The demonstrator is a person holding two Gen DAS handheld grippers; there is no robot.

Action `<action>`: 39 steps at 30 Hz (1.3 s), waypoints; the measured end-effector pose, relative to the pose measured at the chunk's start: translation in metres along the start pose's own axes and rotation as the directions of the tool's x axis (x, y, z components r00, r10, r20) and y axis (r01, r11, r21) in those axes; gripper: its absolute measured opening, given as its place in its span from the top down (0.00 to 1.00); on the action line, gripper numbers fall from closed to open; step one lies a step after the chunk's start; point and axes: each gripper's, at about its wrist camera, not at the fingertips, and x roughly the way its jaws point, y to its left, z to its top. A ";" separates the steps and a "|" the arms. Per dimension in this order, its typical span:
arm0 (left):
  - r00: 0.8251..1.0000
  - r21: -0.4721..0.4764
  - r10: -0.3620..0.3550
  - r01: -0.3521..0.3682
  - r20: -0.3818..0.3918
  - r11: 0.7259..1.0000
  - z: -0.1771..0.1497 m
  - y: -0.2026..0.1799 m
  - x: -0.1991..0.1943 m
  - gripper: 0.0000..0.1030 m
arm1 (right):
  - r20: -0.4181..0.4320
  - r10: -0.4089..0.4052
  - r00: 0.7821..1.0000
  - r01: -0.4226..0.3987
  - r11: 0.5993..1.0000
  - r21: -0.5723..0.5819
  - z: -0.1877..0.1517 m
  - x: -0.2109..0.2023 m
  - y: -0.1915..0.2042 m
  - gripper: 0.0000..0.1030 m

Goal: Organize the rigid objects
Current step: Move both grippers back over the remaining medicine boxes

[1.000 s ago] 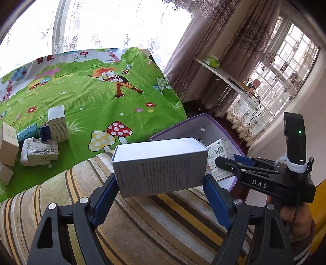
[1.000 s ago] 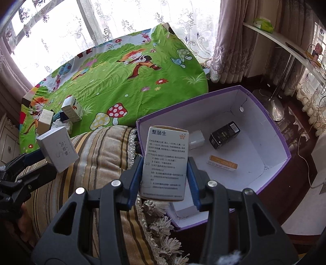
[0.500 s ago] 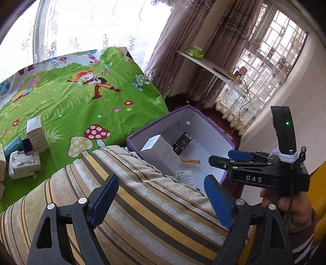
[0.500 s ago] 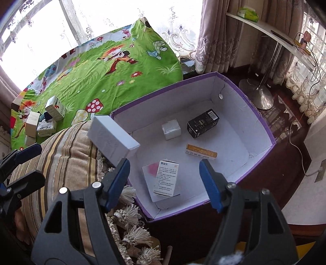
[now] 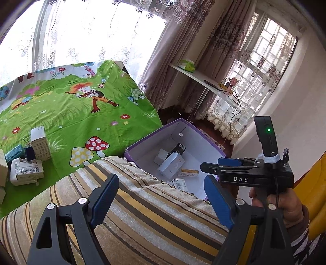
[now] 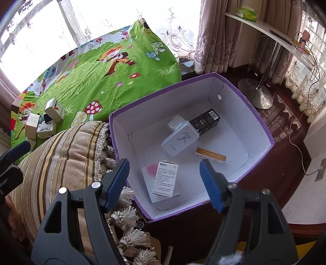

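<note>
A room in a home is shown. Lace curtains (image 5: 97, 40) are hung at big bright windows, with thick patterned drapes (image 6: 218, 40) beside them. A green cartoon sheet (image 5: 81, 110) with mushrooms is spread out. A striped cushion (image 5: 146, 214) with tassels is seen in front. A tissue pack (image 6: 246, 12) is kept on a white shelf (image 6: 271, 30).

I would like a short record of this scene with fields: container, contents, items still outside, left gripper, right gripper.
container: purple box, open, white inside, beside a striped cushion
contents: grey-white carton leaning on a black carton; orange-striped flat box; white medicine box on a pink-marked box
items still outside: several small cartons on the green cloth
left gripper: open, empty
right gripper: open, empty, jaws just opened, above the box
</note>
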 end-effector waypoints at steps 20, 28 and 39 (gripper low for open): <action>0.985 -0.244 0.141 -0.113 0.102 0.963 -0.010 0.099 -0.067 0.18 | 0.036 0.108 0.993 -0.099 0.976 -0.193 0.025 -0.006 0.092 0.28; 0.974 -0.388 0.199 -0.142 0.111 0.911 -0.024 0.152 -0.095 0.19 | 0.005 0.151 0.988 -0.146 0.960 -0.240 0.032 0.002 0.126 0.28; 0.969 -0.517 0.235 -0.165 0.072 0.840 -0.031 0.205 -0.106 0.26 | -0.003 0.193 0.981 -0.184 0.931 -0.316 0.049 0.008 0.171 0.28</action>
